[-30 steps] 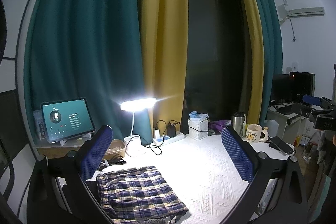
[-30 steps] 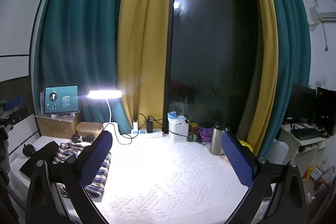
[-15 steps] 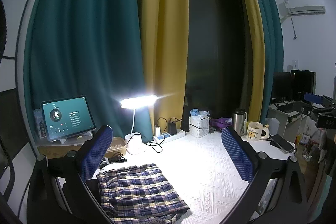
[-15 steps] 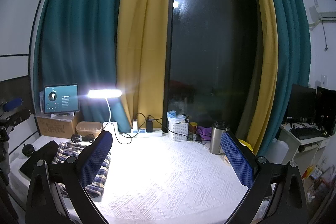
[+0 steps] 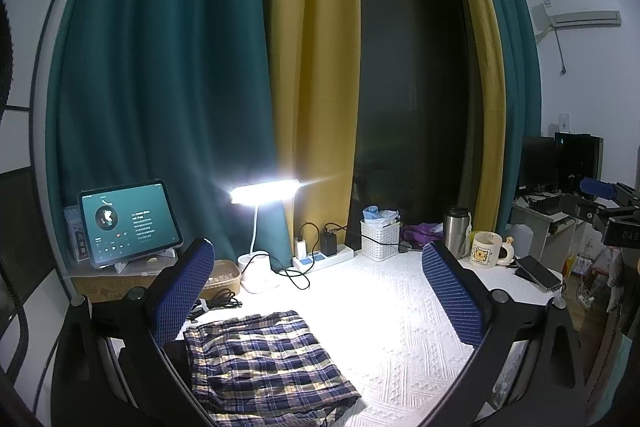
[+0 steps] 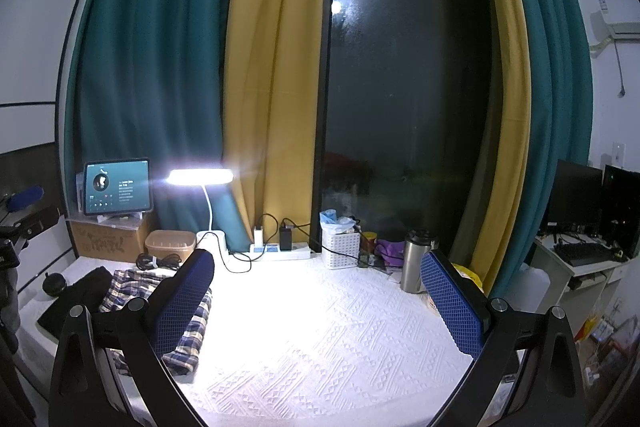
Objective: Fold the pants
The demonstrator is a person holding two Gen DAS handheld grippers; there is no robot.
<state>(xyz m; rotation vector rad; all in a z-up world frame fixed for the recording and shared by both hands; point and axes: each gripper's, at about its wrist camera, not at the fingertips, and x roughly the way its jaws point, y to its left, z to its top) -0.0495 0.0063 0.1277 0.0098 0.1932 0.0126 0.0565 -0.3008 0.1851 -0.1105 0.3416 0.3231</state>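
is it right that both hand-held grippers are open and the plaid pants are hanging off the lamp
Not quite. The left hand-held gripper and right hand-held gripper are open, but the plaid pants lie flat on the white table cover, in front of the lamp. The left wrist view shows it.

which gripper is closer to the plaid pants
Left. The left gripper hangs right above the plaid pants; the right gripper is off to their right, over bare tablecloth.

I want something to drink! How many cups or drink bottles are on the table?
2. A steel flask stands at the table's back right by the yellow curtain, and a cartoon mug sits just right of it. More could hide behind the white basket.
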